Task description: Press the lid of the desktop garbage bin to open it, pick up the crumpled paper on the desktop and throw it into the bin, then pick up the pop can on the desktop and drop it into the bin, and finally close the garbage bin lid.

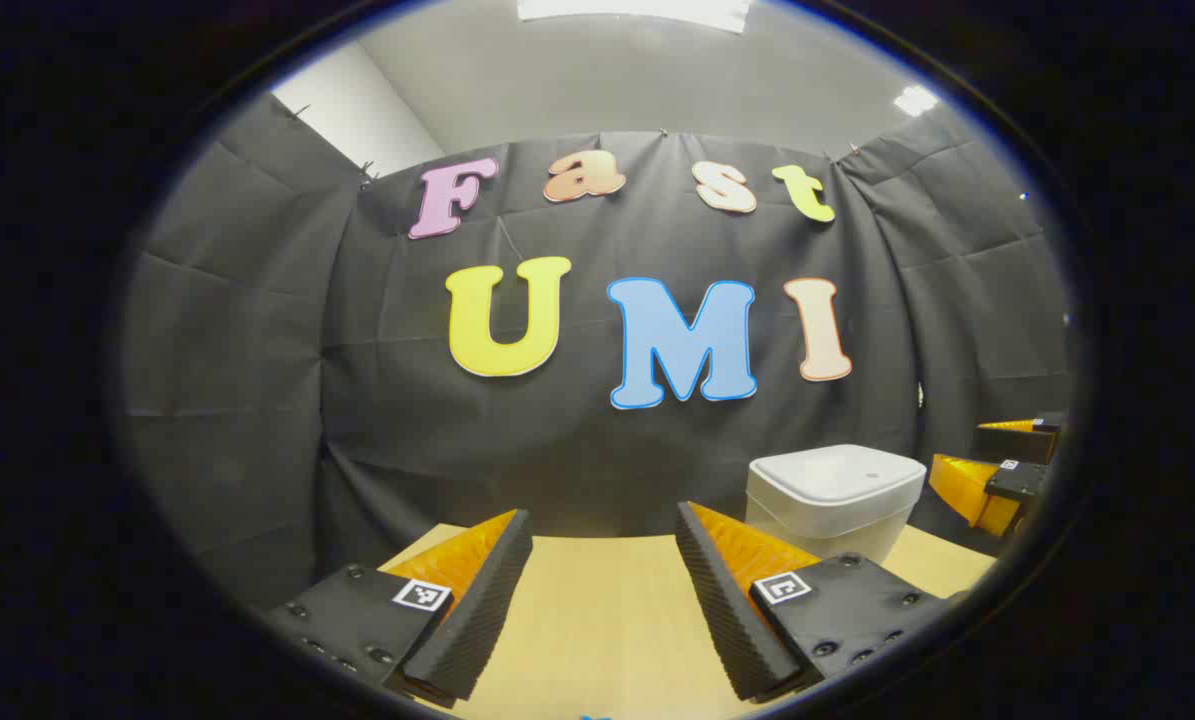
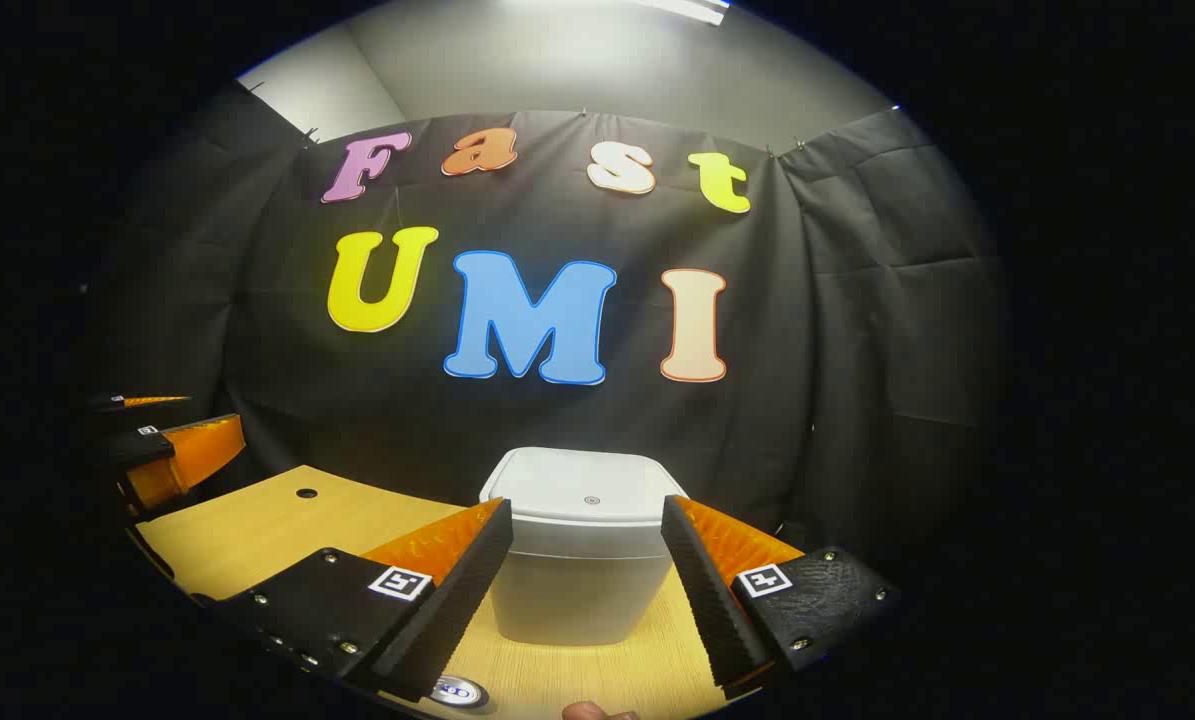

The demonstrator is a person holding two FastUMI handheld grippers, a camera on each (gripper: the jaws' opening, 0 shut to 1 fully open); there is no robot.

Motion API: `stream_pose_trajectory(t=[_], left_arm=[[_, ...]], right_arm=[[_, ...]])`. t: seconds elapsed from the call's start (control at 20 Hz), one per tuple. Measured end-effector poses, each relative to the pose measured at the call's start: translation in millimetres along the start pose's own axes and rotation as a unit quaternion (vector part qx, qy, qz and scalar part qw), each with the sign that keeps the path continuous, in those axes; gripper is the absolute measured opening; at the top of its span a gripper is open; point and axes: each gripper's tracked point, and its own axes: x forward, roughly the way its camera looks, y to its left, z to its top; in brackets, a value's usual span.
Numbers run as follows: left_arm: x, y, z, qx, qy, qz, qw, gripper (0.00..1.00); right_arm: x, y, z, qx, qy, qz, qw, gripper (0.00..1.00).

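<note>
Black cloth [image 2: 857,330] hangs creased behind a pale wooden table [image 2: 257,520], with a grey wall and ceiling lights above it. Small square black-and-white markers sit on the finger mounts of both grippers; no brand or readable writing shows on the bin.

In the right gripper view, the right gripper [image 2: 585,570] has its 2 fingers spread wide with nothing between the pads, and the white bin [image 2: 577,560] stands straight ahead, framed in the gap between them, lid down (a small dot marks the lid's top). The bin is near the fingertips, but I cannot tell whether they touch it. A round dark hole [image 2: 306,493] is cut in the tabletop to the left. At the bottom edge lies the top of a can [image 2: 457,690], partly cut off, just below the left finger. The left gripper shows at the far left edge of this view.

In the left gripper view, the left gripper [image 1: 602,560] is likewise wide open and holds nothing, over bare table [image 1: 597,620]. The bin [image 1: 832,495] stands to the right beyond its right finger, and the right gripper [image 1: 997,470] appears past the bin at the edge.
</note>
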Motion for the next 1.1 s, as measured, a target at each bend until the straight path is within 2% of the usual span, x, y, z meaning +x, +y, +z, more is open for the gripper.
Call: stream_pose_trajectory(t=[1.0,1.05,1.1], left_arm=[[6.3,-6.8,-3.0,-0.002,0.001,-0.011,1.0,0.98],[6.3,-6.7,-2.0,-0.002,0.001,-0.011,1.0,0.98],[7.2,-6.2,-1.7,-0.002,0.001,-0.011,1.0,0.98]], right_arm=[[4.3,1.4,-0.8,0.007,0.006,0.002,1.0,0.95],[7.8,0.5,-1.6,0.004,0.007,-0.002,1.0,0.95],[9.1,-0.5,-1.8,0.002,0.008,-0.002,1.0,0.88]])
